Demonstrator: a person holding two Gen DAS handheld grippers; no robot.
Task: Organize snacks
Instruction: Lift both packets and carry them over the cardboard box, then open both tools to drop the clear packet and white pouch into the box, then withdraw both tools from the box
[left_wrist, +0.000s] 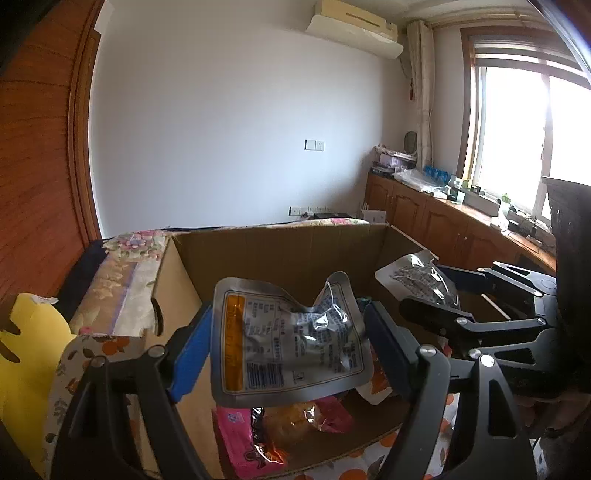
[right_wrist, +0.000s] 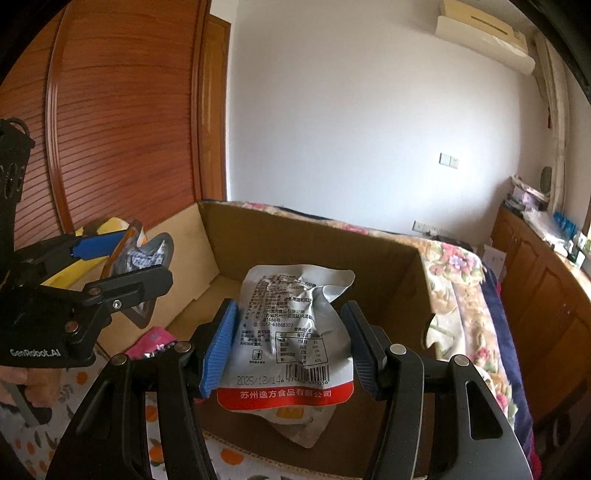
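**Foil pouches held over an open carton**

Foil dominates the left wrist view: the left gripper (left_wrist: 288, 343) clamps a crinkled silver pouch (left_wrist: 291, 339) with an orange side band, its blue ribbed pads pressed against both edges. The pouch hangs above the open cardboard box (left_wrist: 280, 251), whose walls are plain brown corrugated board. On the box floor lie three packets: a pink glossy wrapper (left_wrist: 240, 439), a clear bag showing a golden bun (left_wrist: 295, 421) and an orange-printed white packet (left_wrist: 376, 384). At the right, the right gripper (left_wrist: 439, 295) pinches a second silver pouch (left_wrist: 417, 277) over the box's far corner. A yellow plush shape (left_wrist: 26, 365) sits left of the box on a cloth printed with oranges (left_wrist: 74, 362).

In the right wrist view, the right gripper (right_wrist: 288, 350) squeezes its pouch (right_wrist: 291, 332), a matte grey sachet with black print, a barcode and a red bottom band; the pads touch both sides. It hovers over the box (right_wrist: 388, 266), above another pale packet (right_wrist: 303, 424) on the floor. The left gripper (right_wrist: 118, 262) at the left holds its orange-edged pouch (right_wrist: 147, 254) closed between black fingers. Flowered quilt (right_wrist: 458, 273) borders the box.
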